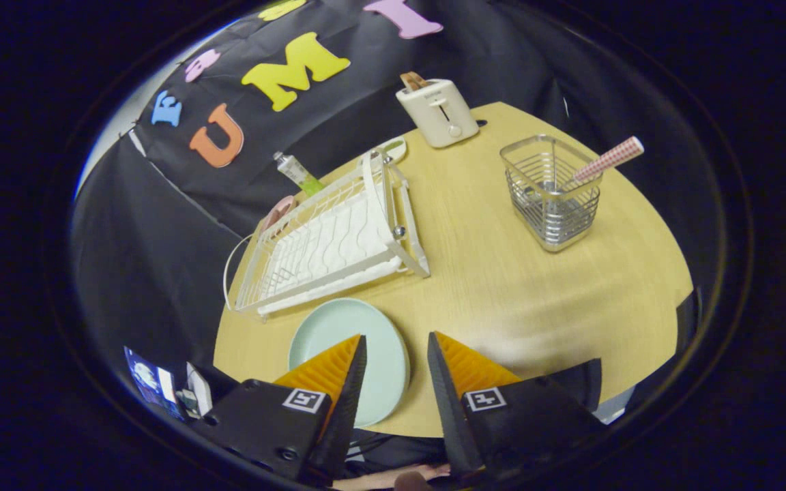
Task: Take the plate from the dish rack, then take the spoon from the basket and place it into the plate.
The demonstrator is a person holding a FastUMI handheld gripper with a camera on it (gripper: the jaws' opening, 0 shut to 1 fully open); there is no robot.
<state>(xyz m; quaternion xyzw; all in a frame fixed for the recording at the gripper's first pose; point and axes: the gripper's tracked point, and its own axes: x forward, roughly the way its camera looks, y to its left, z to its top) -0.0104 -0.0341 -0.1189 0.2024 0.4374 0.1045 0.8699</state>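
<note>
My gripper [396,341] is spread wide, holding nothing. The plate [328,327] lies flat on the desk [502,286], partly hidden behind my left finger, just in front of the dish rack [328,242]. The spoon [608,159] stands in the wire basket [551,194]: only its checked handle is clear, its bowl hard to make out through the wires. A toaster [439,112] sits beyond, and a tube [297,174] behind the rack is half hidden. Round pale wood desk, black cloth wall.

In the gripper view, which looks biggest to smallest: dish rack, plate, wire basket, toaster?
1. dish rack
2. plate, though it is nearest, beside the open, empty claw
3. wire basket
4. toaster, farthest away
</note>
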